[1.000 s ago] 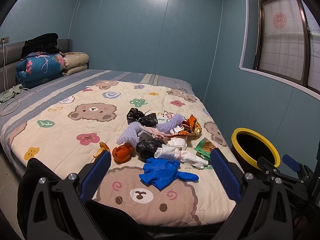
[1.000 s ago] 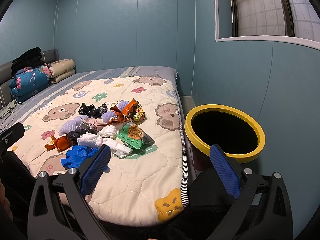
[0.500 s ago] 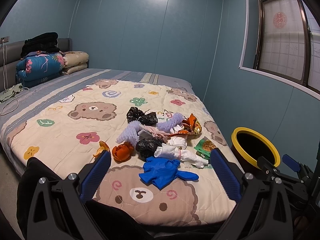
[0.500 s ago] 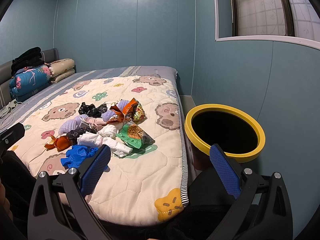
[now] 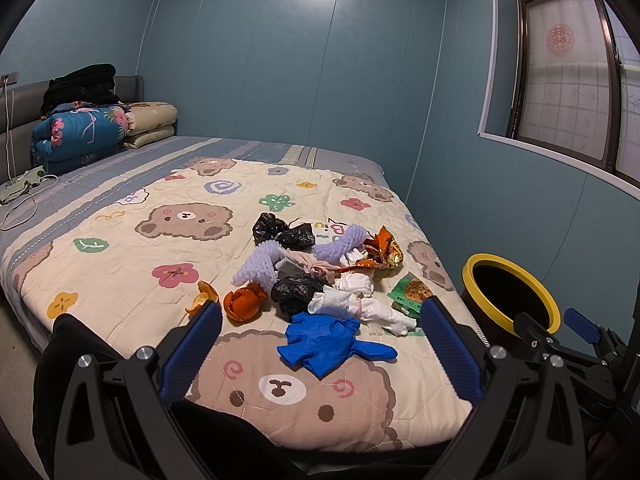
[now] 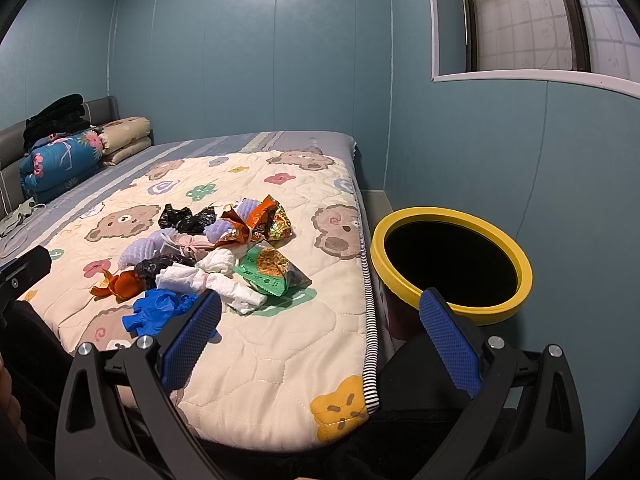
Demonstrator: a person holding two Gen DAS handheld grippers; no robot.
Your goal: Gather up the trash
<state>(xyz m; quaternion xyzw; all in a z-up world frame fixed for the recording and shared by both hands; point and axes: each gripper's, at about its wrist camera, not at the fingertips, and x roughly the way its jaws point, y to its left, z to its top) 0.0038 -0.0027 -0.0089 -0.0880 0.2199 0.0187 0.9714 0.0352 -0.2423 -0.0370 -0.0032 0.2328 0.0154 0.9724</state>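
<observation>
Teal walls are enclosing a bed wearing a cream bear-print quilt, where the trash pile is lying near the foot, a blue glove nearest. Folded bedding is sitting at the headboard. Beside the bed, a yellow-rimmed bin is standing below a window. Left tongs and right tongs are both hovering spread apart, gripping nothing.
</observation>
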